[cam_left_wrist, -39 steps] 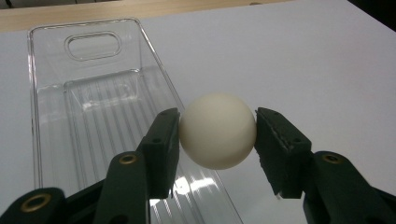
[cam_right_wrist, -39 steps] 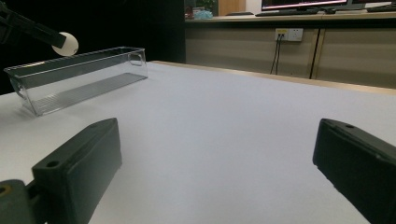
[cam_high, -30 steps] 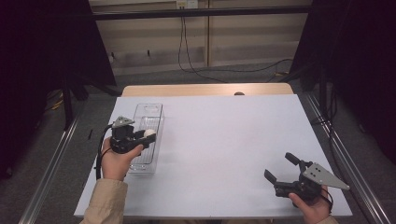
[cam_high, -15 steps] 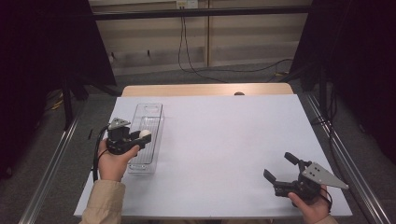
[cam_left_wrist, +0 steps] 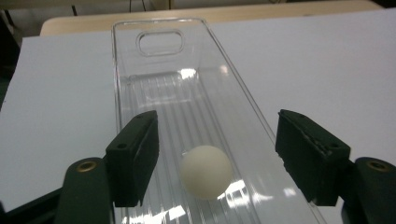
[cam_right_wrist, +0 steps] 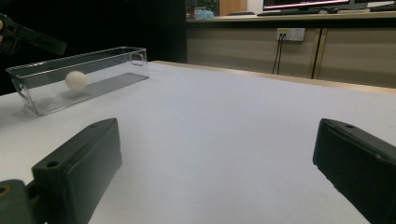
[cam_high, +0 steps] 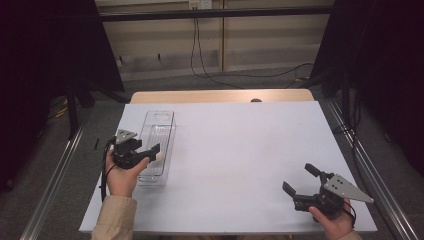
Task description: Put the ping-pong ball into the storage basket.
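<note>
Hovering over the near end of a long clear plastic bin (cam_high: 156, 145), my left hand-held gripper (cam_high: 150, 152) has just been opening its jaws, and nothing is pinched between them now. A small white ball (cam_left_wrist: 206, 171) lies on the ribbed floor of that bin, below and between the two black pads (cam_left_wrist: 135, 156) as the left gripper view shows it, touching neither. From the side, in the right gripper view, the ball (cam_right_wrist: 76, 80) sits inside the bin's (cam_right_wrist: 107, 60) near half, by my judgement at rest on the floor rather than hanging in a grip, though I cannot tell if it is rolling.

What I would turn the next move on is this: the ball lies straight down from the left hand-held gripper, slightly toward its left pad, and the bin's long axis runs away from me toward the far edge of the white worktop (cam_high: 240, 150), with its cut-out handle (cam_left_wrist: 159, 43) at the far end. The jaws stand across that axis, inside the bin's walls, so a clean lift out calls for rising straight up without clipping either clear wall.

My right hand-held gripper (cam_high: 306, 186) rests well apart at the near right corner of the worktop, jaws spread wide and bare, pointing across toward the bin. The left hand is by far the nearer to the ball.
</note>
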`<state>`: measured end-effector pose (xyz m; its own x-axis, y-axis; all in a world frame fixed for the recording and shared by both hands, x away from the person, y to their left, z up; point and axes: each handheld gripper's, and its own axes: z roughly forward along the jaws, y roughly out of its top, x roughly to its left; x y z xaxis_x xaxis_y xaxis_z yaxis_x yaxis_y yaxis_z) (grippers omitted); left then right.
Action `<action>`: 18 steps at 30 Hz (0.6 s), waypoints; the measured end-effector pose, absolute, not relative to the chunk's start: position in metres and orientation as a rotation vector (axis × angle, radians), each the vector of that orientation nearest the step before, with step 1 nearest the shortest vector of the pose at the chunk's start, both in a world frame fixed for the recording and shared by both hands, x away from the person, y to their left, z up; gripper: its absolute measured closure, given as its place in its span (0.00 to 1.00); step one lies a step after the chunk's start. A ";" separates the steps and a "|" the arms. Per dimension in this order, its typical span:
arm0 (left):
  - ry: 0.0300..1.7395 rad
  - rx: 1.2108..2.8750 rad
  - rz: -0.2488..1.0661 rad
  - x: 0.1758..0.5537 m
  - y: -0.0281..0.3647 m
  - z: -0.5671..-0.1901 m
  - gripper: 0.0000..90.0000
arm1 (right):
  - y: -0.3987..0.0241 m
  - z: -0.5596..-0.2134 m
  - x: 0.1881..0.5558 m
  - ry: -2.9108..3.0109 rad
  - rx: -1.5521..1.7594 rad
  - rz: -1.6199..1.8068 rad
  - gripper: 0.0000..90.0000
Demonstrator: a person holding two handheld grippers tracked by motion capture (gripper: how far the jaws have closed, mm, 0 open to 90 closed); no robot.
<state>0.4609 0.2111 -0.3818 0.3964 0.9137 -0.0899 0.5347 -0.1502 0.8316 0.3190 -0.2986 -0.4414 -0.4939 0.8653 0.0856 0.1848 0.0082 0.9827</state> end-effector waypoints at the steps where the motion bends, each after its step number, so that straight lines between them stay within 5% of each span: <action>1: 1.249 1.790 0.574 0.458 0.211 -0.383 0.31 | -0.299 -0.442 0.319 1.719 1.078 1.531 0.01; 10: 1.212 1.672 0.606 0.437 0.213 -0.389 0.14 | -0.298 -0.441 0.318 1.711 1.086 1.526 0.01; 18: 1.163 1.650 0.615 0.423 0.213 -0.391 0.09 | -0.299 -0.441 0.318 1.713 1.088 1.523 0.01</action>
<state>0.4231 0.2133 -0.3912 0.4116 0.9023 -0.1283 0.4025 -0.0537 0.9138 0.3178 -0.2987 -0.4412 -0.4878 0.8688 0.0855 0.1862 0.0079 0.9825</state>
